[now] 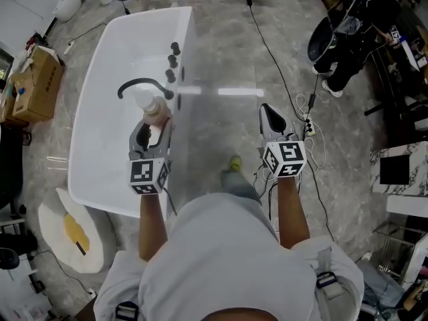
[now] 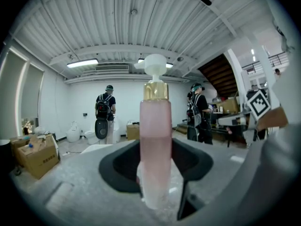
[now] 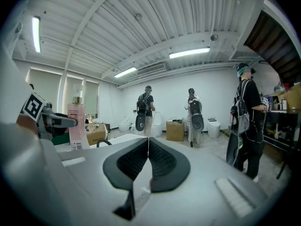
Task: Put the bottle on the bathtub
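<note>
A pink pump bottle (image 2: 155,140) with a white pump head and gold collar stands upright between the jaws of my left gripper (image 1: 152,136), which is shut on it. In the head view the bottle (image 1: 153,110) is over the right rim of the white bathtub (image 1: 100,159), close to the black faucet (image 1: 140,85). My right gripper (image 1: 272,120) is out over the floor to the right of the tub, shut with nothing in it. The right gripper view shows its jaws (image 3: 147,166) pressed together, and the bottle (image 3: 77,121) far off at the left.
Black knobs (image 1: 173,60) line the tub's right rim. A cardboard box (image 1: 39,82) stands left of the tub and a round white object (image 1: 73,229) lies on the floor below it. Cables and a power strip (image 1: 309,127) run across the floor at right. People stand in the background.
</note>
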`<state>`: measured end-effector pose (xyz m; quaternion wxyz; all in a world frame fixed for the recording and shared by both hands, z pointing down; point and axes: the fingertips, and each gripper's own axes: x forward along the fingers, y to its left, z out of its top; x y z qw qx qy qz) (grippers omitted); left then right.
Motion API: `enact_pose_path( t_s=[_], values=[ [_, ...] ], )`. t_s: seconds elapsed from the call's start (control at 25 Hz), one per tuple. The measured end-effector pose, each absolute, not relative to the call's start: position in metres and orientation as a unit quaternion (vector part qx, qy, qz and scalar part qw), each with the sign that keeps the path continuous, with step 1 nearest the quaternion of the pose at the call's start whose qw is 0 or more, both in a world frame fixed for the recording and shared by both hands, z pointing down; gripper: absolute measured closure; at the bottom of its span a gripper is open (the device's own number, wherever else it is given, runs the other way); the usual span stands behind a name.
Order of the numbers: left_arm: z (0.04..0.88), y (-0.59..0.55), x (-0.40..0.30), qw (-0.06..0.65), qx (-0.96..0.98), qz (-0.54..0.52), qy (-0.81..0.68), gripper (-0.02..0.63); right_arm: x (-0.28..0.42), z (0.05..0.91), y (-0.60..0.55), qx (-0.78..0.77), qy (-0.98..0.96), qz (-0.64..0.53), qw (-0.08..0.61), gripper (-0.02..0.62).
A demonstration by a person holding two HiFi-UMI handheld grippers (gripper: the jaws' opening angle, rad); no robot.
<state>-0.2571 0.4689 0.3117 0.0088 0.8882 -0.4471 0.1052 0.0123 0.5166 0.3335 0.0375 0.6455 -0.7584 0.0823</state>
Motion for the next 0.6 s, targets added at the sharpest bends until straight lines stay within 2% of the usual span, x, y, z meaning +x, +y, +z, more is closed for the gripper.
enact_pose_path(
  t_s=[0.6],
  values=[
    [0.298,0.330,-0.134,0.013,0.875,0.087,-0.477,0.403,0.143,0.331,0.367,0.616,-0.782,0.087,0.044,0.591]
  ],
)
